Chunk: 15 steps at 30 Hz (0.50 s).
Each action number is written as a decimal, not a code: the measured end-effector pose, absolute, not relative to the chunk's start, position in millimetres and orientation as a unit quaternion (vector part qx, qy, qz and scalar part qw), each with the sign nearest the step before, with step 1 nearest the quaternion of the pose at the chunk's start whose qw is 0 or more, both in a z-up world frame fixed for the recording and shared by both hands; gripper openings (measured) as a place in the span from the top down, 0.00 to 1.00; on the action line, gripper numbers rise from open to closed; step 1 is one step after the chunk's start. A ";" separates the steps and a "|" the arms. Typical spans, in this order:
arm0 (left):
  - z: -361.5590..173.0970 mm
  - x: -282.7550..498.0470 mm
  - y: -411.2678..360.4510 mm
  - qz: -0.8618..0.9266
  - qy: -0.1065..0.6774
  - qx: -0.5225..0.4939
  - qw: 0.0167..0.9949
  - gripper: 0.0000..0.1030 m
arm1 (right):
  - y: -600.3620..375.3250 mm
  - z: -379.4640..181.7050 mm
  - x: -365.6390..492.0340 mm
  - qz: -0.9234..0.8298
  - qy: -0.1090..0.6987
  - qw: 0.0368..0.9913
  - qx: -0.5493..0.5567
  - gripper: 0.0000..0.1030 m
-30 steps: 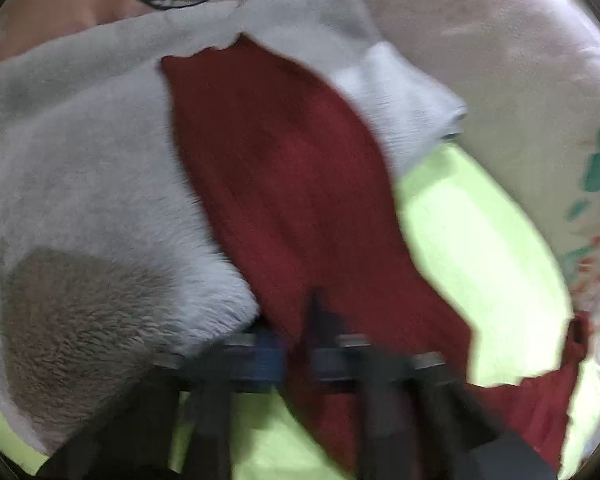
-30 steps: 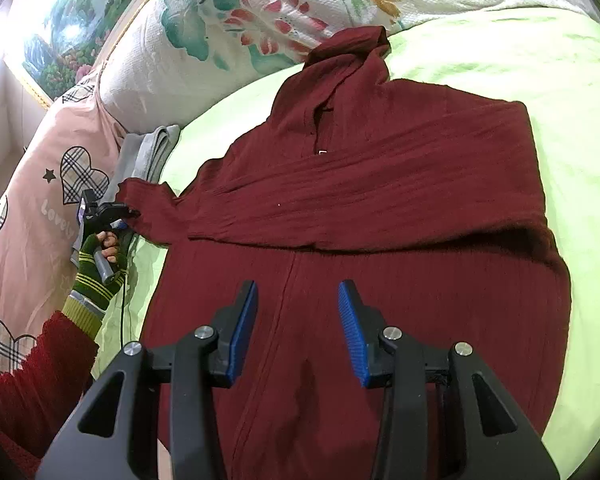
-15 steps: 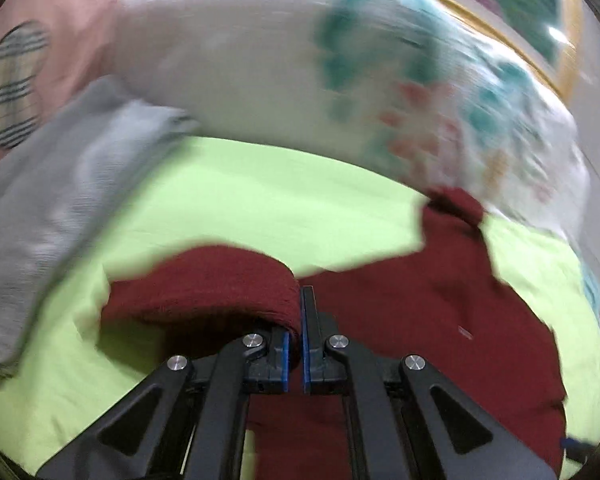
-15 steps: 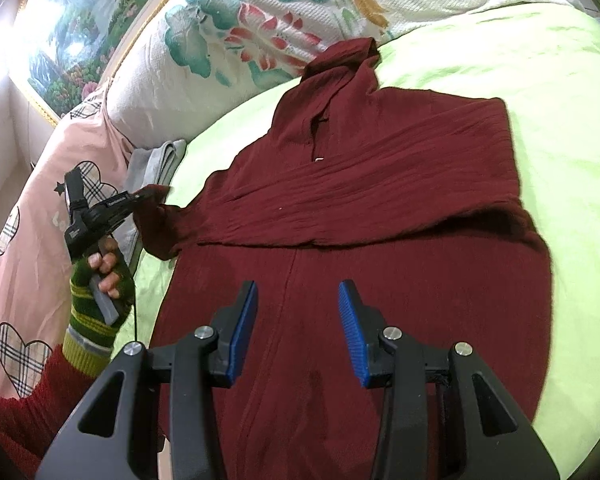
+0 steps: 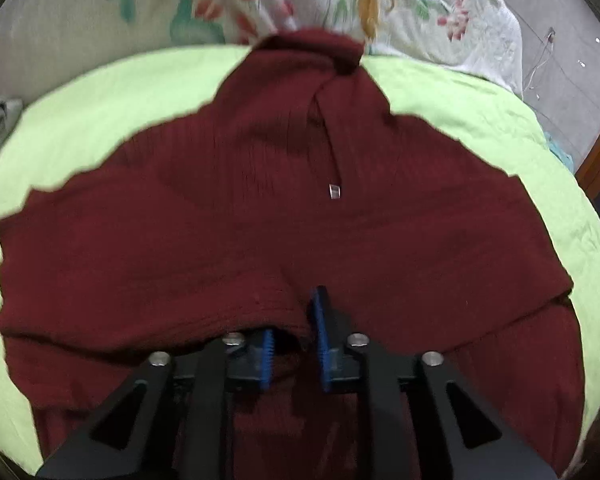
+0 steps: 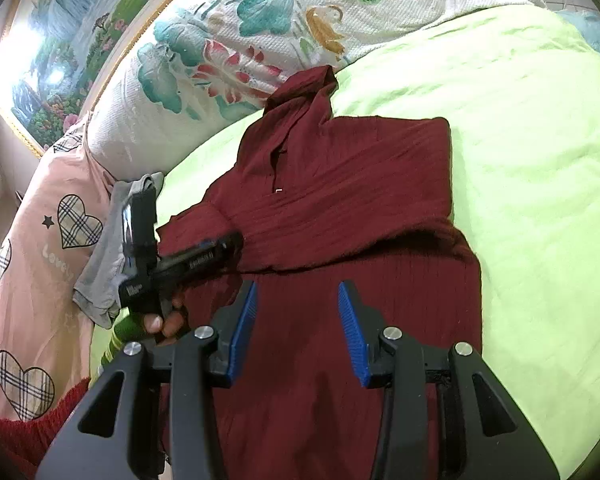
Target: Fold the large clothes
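Maroon hoodie (image 6: 340, 208) beside pink "Lovely" pillow (image 6: 40, 248) (lettering partly hidden)

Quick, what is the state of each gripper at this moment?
Left gripper: jaws a little apart, the sleeve cuff of the dark red knitted hoodie lies loosely between them.
Right gripper: open, holding nothing.

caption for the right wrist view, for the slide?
Open right gripper hovers above a dark red hoodie on a green sheet, while the left gripper folds a sleeve inward.
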<state>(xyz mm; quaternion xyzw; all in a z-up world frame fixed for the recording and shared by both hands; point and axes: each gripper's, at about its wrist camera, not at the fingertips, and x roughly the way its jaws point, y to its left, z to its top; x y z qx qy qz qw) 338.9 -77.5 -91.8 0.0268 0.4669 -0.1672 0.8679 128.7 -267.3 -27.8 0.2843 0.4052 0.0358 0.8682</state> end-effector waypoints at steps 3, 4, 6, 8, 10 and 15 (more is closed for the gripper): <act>-85.8 320.3 -61.8 -0.166 0.461 0.027 0.871 0.43 | -261.3 -22.4 140.0 0.048 0.403 0.871 0.277 0.55; -83.4 316.6 -56.7 -0.163 0.456 0.026 0.874 0.41 | -257.8 -20.6 144.2 0.054 0.403 0.872 0.273 0.53; -79.4 297.4 -38.3 -0.161 0.452 0.018 0.877 0.41 | -247.2 -16.6 155.6 0.071 0.402 0.876 0.258 0.47; -77.5 282.6 -14.7 -0.147 0.451 0.004 0.881 0.41 | -228.6 -13.4 171.1 0.095 0.404 0.879 0.235 0.47; -76.3 274.7 14.8 -0.117 0.454 -0.009 0.883 0.41 | -201.5 -12.0 189.9 0.120 0.412 0.881 0.201 0.47; -79.9 275.7 77.2 -0.044 0.461 -0.036 0.886 0.41 | -131.9 -18.2 231.6 0.170 0.422 0.881 0.125 0.47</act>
